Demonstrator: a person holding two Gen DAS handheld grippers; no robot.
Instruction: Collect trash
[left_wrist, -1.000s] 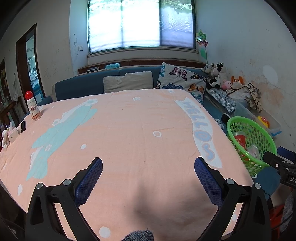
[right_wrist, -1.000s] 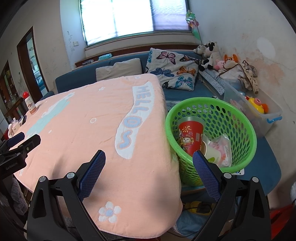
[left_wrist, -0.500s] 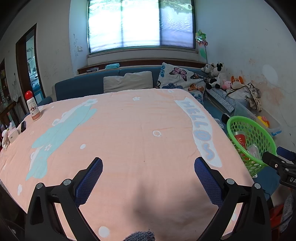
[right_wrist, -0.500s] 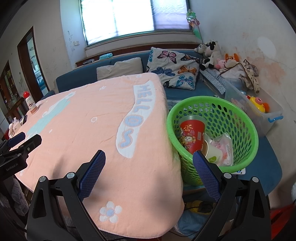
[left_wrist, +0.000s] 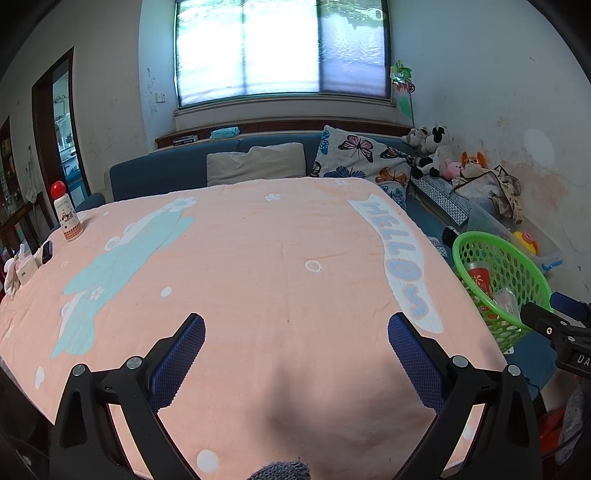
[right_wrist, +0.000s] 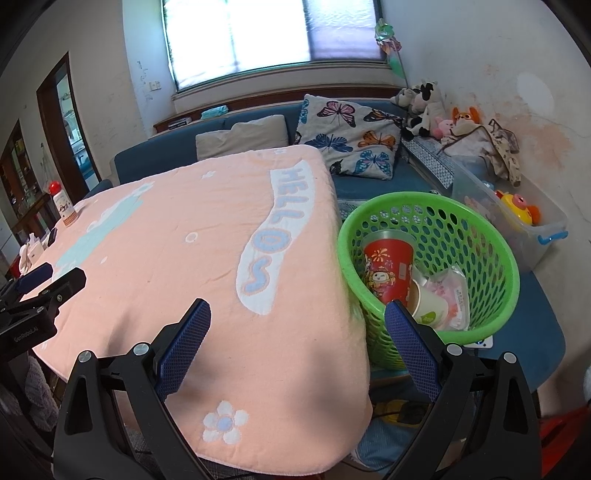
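Bright window glare, soft shadows, fisheye-warped dark corners

We see a soft, matt peach terry cloth with a slightly nubby weave over the counter. Beside it, the glossy green perforated plastic basket holds a shiny red printed paper cup, a matt cream paper cup and a crinkled clear plastic wrapper. Each hand-held gripper's matt black plastic fingers carry rough blue meshed pads.

The pink cloth lies bare across its middle. A bottle occupies its far left corner. The green basket abuts the right edge.
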